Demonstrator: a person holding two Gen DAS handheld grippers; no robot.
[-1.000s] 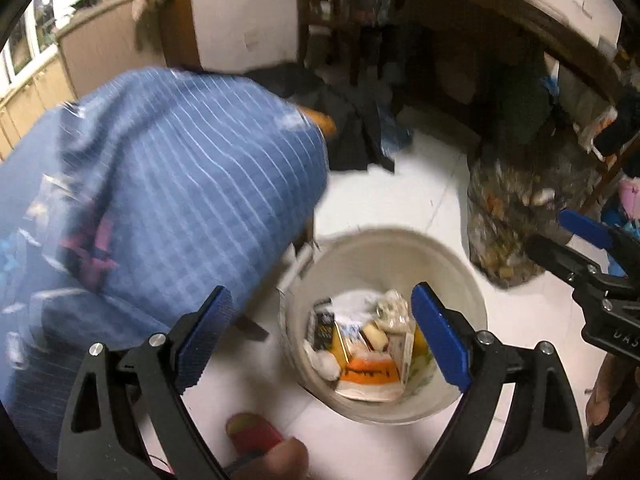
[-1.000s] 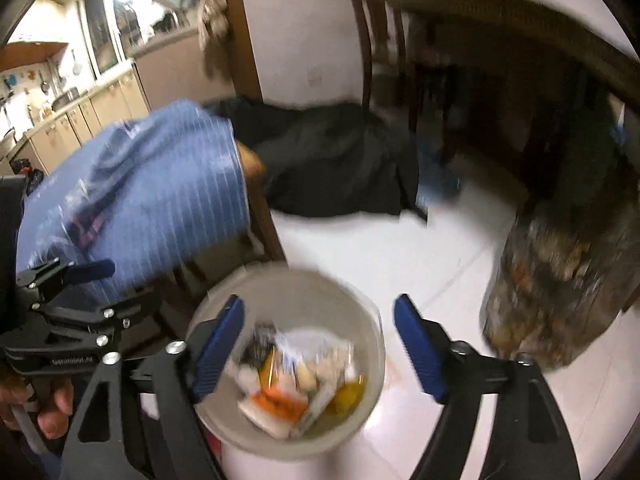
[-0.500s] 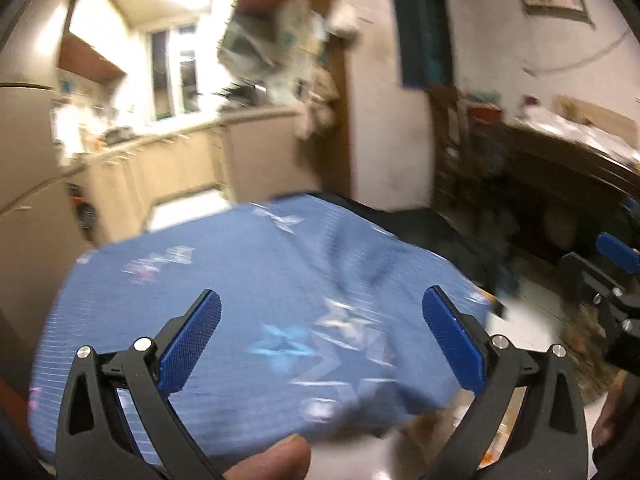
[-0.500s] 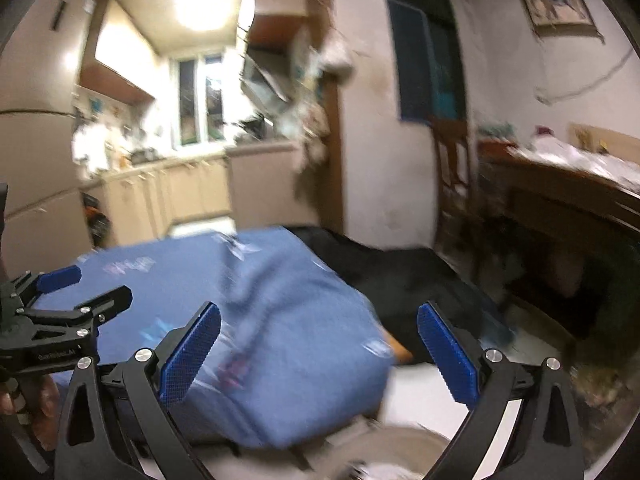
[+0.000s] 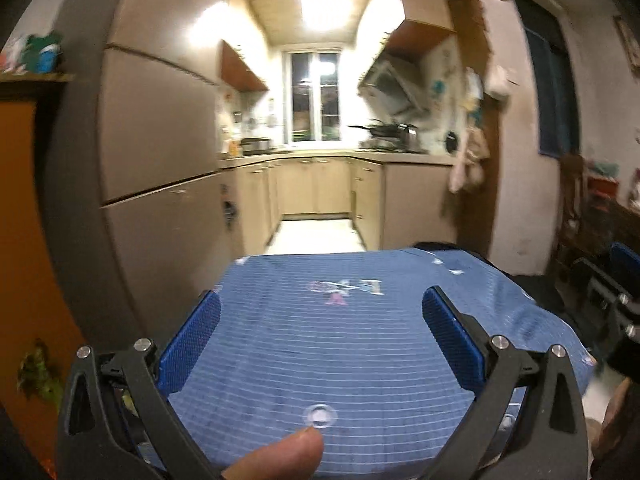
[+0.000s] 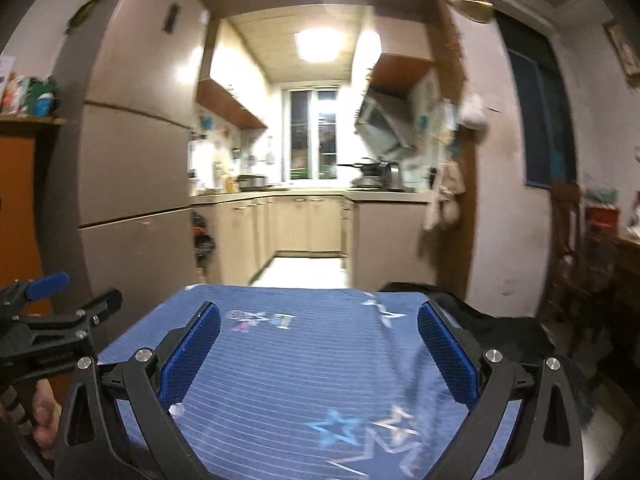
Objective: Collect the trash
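No trash and no bin show in either view. My left gripper [image 5: 320, 300] is open, its blue pads [image 5: 192, 344] wide apart with nothing between them. It hangs over a blue cloth [image 5: 328, 360] with thin white stripes and star prints. My right gripper [image 6: 319, 312] is open too, above the same blue cloth [image 6: 304, 368], and holds nothing. The left gripper [image 6: 60, 320] shows at the left edge of the right wrist view, with a hand [image 6: 44, 412] on its grip. A thumb [image 5: 280, 456] lies at the bottom of the left wrist view.
Ahead, a doorway opens onto a lit kitchen with beige cabinets [image 5: 312, 184] and a window [image 5: 316, 100]. A tall fridge [image 5: 160, 140] stands at the left. A dark cloth heap [image 6: 500, 324] lies past the blue cloth, with a wooden chair [image 6: 568, 224] and dark furniture to the right.
Both views swung up from the white bucket of trash on the floor to a near-level look over the blue cloth toward the kitchen. The bucket has left view. Both pairs of jaws widened slightly.
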